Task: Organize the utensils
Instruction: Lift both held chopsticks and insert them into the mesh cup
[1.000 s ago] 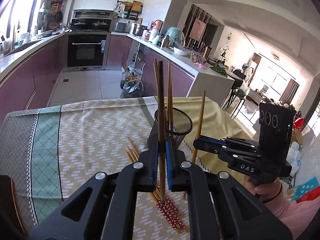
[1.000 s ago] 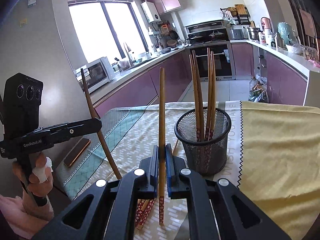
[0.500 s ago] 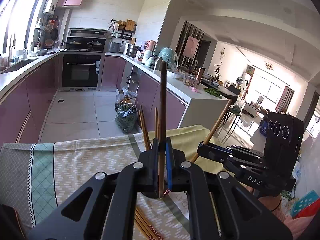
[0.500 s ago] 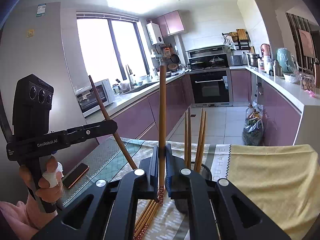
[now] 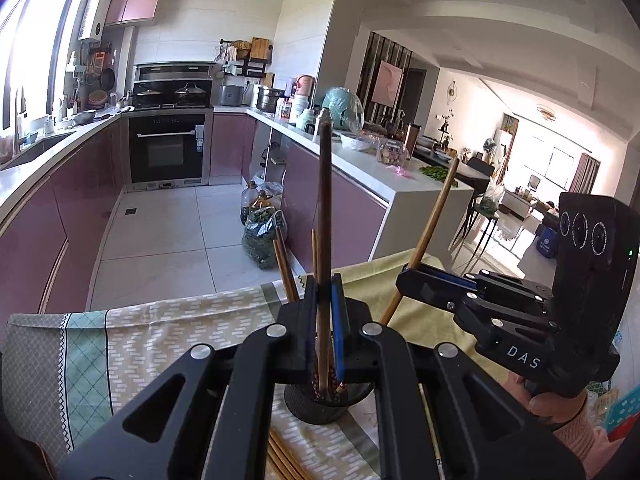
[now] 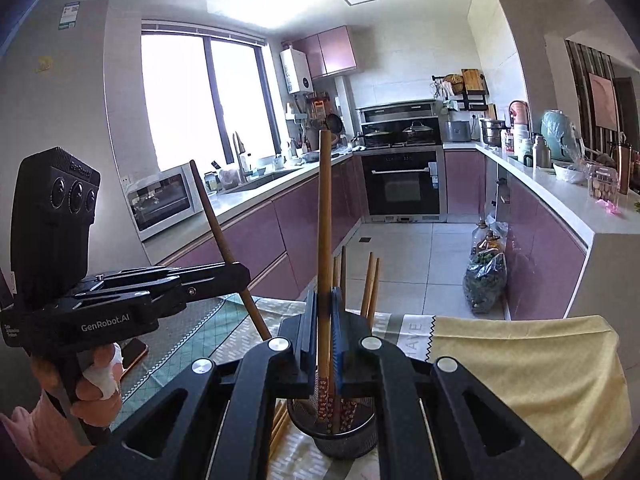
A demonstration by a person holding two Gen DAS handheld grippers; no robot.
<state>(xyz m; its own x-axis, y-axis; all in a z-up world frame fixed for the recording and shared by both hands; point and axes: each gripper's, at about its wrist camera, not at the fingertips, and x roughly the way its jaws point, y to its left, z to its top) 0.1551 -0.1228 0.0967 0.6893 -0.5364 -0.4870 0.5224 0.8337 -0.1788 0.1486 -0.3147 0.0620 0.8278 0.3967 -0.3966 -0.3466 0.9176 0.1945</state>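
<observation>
Brown wooden chopsticks with red patterned tips (image 6: pixel 325 398) stand in a black wire-mesh cup (image 6: pixel 344 444) on a green-and-beige diamond-patterned tablecloth (image 5: pixel 86 360) beside plain yellow cloth (image 6: pixel 520 364).

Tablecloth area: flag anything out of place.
Loose chopsticks lie flat on the tablecloth beside the mesh holder, not standing in it like the others. Each tool holds one chopstick over the holder.

Both wrist views close above the mesh holder (image 5: pixel 326 404); kitchenward; shared
</observation>
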